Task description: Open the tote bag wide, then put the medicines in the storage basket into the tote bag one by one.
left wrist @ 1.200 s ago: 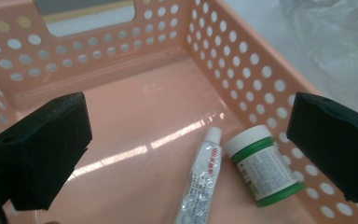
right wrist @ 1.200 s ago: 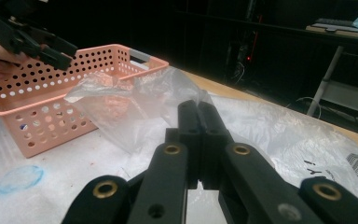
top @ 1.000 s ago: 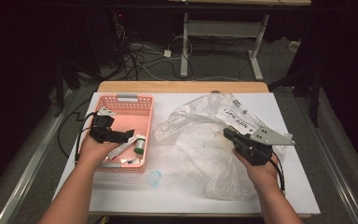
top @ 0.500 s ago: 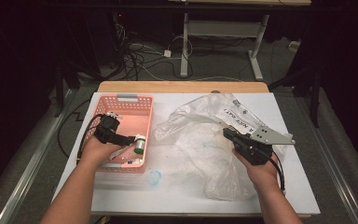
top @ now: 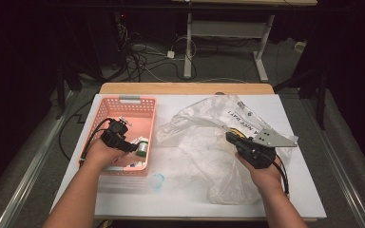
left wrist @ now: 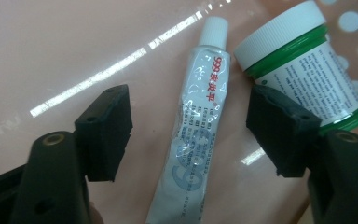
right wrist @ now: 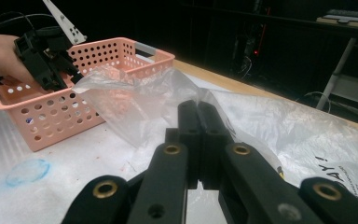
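A white surface (top: pixel 123 190) carries a crumpled clear plastic bag (top: pixel 204 142) and, beside it, a pink basket (top: pixel 142 107). The right tongs (right wrist: pixel 198 112) are clenched on a fold of the bag. Inside the basket, the left tongs (left wrist: pixel 189 126) are released, straddling a white tube (left wrist: pixel 198 116) lying flat on the floor, just beside a green jar (left wrist: pixel 307 65).

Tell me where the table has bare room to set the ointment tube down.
Free: the front strip of the white table, between the pink basket and the near edge, left of the plastic bag. Also the far-right corner beyond the bag. Crowded: the basket floor, where the tube lies beside the green jar, and the bag-covered middle.
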`<action>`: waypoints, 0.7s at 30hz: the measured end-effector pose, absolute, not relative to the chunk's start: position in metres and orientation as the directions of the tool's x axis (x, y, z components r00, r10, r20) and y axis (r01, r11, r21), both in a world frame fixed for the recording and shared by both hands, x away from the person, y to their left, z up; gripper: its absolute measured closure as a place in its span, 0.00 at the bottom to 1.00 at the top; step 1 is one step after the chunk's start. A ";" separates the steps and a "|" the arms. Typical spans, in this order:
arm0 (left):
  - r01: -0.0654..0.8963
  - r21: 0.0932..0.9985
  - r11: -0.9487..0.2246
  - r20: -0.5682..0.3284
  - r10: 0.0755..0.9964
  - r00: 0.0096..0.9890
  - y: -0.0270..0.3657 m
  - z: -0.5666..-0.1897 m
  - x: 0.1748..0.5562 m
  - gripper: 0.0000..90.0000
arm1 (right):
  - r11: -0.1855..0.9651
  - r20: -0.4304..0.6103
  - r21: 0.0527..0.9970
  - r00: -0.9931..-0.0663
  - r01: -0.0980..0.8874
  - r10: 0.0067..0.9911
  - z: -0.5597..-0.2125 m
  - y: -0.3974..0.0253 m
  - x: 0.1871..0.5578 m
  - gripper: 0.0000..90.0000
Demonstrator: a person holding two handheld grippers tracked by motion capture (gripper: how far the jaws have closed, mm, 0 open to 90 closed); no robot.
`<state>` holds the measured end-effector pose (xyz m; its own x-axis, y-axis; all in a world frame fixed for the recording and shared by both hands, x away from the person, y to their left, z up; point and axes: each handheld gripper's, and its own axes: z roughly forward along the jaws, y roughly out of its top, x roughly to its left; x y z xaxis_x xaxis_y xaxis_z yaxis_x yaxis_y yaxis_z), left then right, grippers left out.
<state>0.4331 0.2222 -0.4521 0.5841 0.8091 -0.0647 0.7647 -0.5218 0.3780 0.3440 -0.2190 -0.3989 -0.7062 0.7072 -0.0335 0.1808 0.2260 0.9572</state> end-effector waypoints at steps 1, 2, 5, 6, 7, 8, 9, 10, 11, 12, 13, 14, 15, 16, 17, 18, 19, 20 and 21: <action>0.765 0.369 -0.528 -0.060 0.808 0.586 0.221 -0.453 0.433 0.37 | 0.228 -0.037 0.958 -0.707 0.177 0.706 -0.399 -0.219 0.344 1.00; 0.764 0.359 -0.536 -0.055 0.805 0.590 0.221 -0.453 0.434 0.40 | 0.227 -0.037 0.958 -0.706 0.178 0.707 -0.398 -0.219 0.344 1.00; 0.765 0.329 -0.553 -0.052 0.798 0.600 0.219 -0.456 0.435 0.45 | 0.226 -0.039 0.959 -0.710 0.171 0.703 -0.397 -0.220 0.344 1.00; 0.765 0.330 -0.552 -0.056 0.798 0.600 0.219 -0.456 0.435 0.46 | 0.225 -0.040 0.960 -0.709 0.169 0.704 -0.397 -0.220 0.344 1.00; 0.767 0.331 -0.550 -0.059 0.799 0.598 0.219 -0.456 0.435 0.47 | 0.222 -0.038 0.960 -0.709 0.169 0.705 -0.397 -0.220 0.344 1.00; 0.767 0.332 -0.549 -0.056 0.800 0.598 0.219 -0.456 0.435 0.48 | 0.220 -0.035 0.960 -0.709 0.171 0.704 -0.397 -0.221 0.344 1.00; 0.765 0.334 -0.550 -0.056 0.799 0.599 0.219 -0.456 0.435 0.52 | 0.216 -0.030 0.961 -0.709 0.174 0.705 -0.397 -0.221 0.344 1.00; 0.764 0.336 -0.550 -0.055 0.799 0.599 0.219 -0.456 0.435 0.54 | 0.211 -0.023 0.961 -0.710 0.177 0.703 -0.397 -0.221 0.344 1.00; 0.765 0.338 -0.549 -0.056 0.799 0.598 0.219 -0.456 0.435 0.55 | 0.212 -0.024 0.961 -0.713 0.175 0.701 -0.397 -0.221 0.344 1.00; 0.766 0.340 -0.546 -0.057 0.801 0.596 0.219 -0.456 0.435 0.57 | 0.213 -0.025 0.961 -0.713 0.175 0.701 -0.396 -0.221 0.344 1.00; 0.765 0.342 -0.545 -0.057 0.801 0.596 0.219 -0.456 0.435 0.58 | 0.210 -0.023 0.962 -0.712 0.176 0.702 -0.396 -0.221 0.344 1.00; 0.763 0.344 -0.547 -0.058 0.799 0.598 0.219 -0.456 0.435 0.60 | 0.206 -0.020 0.962 -0.712 0.177 0.702 -0.396 -0.221 0.344 1.00; 0.761 0.345 -0.550 -0.057 0.797 0.601 0.219 -0.456 0.435 0.64 | 0.204 -0.019 0.963 -0.710 0.176 0.704 -0.396 -0.221 0.344 1.00; 0.758 0.346 -0.552 -0.057 0.794 0.605 0.219 -0.455 0.434 0.66 | 0.204 -0.019 0.963 -0.709 0.176 0.705 -0.396 -0.222 0.345 1.00; 0.754 0.347 -0.557 -0.055 0.791 0.610 0.218 -0.455 0.434 0.69 | 0.199 -0.012 0.963 -0.709 0.182 0.705 -0.396 -0.222 0.345 1.00; 0.755 0.348 -0.556 -0.057 0.791 0.609 0.218 -0.455 0.434 0.71 | 0.192 -0.006 0.964 -0.709 0.183 0.705 -0.395 -0.223 0.346 1.00; 0.755 0.348 -0.556 -0.057 0.791 0.609 0.218 -0.455 0.434 0.73 | 0.194 -0.011 0.964 -0.707 0.180 0.707 -0.395 -0.224 0.346 1.00; 0.756 0.349 -0.553 -0.057 0.793 0.606 0.218 -0.456 0.434 0.73 | 0.188 -0.006 0.965 -0.704 0.182 0.710 -0.394 -0.224 0.347 1.00; 0.755 0.350 -0.554 -0.055 0.793 0.607 0.218 -0.456 0.434 0.73 | 0.193 -0.013 0.966 -0.706 0.175 0.709 -0.394 -0.225 0.347 1.00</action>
